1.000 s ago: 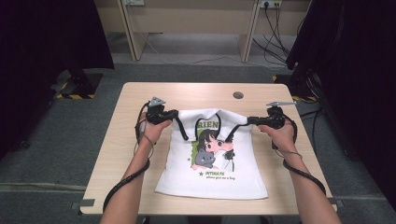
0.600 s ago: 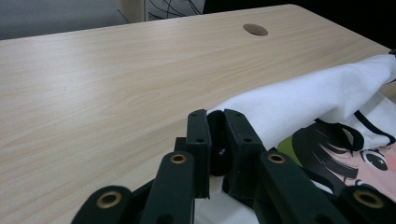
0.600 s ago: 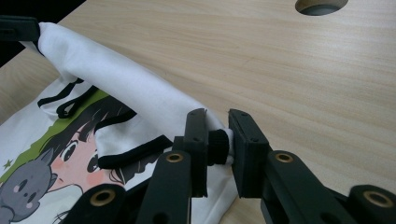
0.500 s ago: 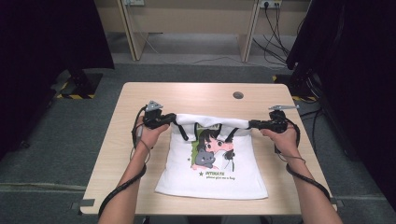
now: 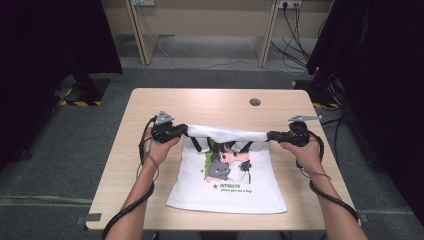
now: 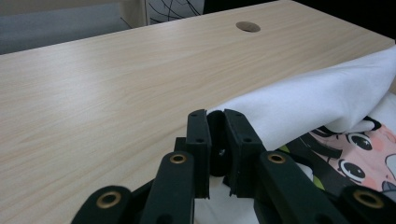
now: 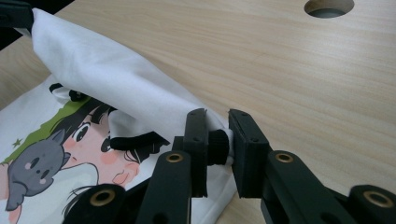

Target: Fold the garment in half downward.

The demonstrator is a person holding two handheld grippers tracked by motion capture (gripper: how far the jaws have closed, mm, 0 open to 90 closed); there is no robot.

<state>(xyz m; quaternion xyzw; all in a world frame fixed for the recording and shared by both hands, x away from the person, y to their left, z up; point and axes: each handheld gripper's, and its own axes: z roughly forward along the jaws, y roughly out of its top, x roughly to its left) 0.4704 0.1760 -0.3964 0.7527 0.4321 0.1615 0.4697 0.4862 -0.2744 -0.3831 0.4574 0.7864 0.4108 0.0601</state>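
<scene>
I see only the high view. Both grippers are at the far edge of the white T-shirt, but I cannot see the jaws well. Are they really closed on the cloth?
Observer: Yes. In the left gripper view the left gripper is shut on a corner of the T-shirt, with white cloth pinched between its pads.
Operator: And the right one?
Observer: In its own view the right gripper is also shut on the cloth, which bunches between the pads.
Operator: Is the edge lifted or flat?
Observer: Lifted. The held edge hangs clear of the table and folds over the top of the printed cartoon face.
</scene>
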